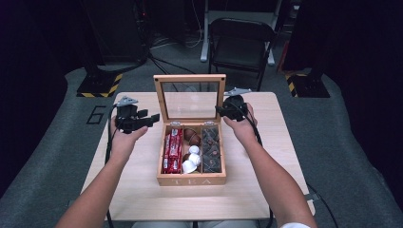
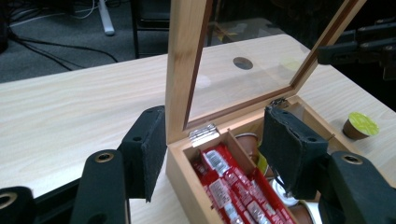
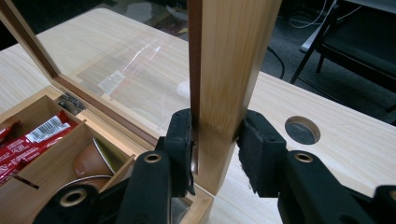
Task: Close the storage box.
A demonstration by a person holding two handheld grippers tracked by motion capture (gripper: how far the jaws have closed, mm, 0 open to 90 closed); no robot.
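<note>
One glass-paned lid [image 1: 189,79] of a wooden tea box [image 1: 191,180], standing upright on two small metal hinges at the box's back edge, roughly at the middle of the table [image 1: 138,199]. Probably light but stiff in the frame, fragile in the pane. Best taken by a wooden side rail, never by the glass, and swung gently so the hinges are not strained. Likely to drop shut under its own weight once tipped forward.

Held at its right rail, low down near the hinge, by the right hand-held gripper [image 3: 215,135]. Pads clenched on both faces of the wood, at about 2 o'clock from the box's centre.

Flanked at the left rail by the left hand-held gripper [image 2: 215,144], at about 10 o'clock. Jaws spread wide, one outside the frame and one over the box, gripping nothing.

Inside the box, red sachets [image 1: 173,152] at 9 o'clock and capsules [image 1: 192,152] in the middle. On the table beyond, at 3 o'clock, a loose green-topped capsule [image 2: 358,126].
</note>
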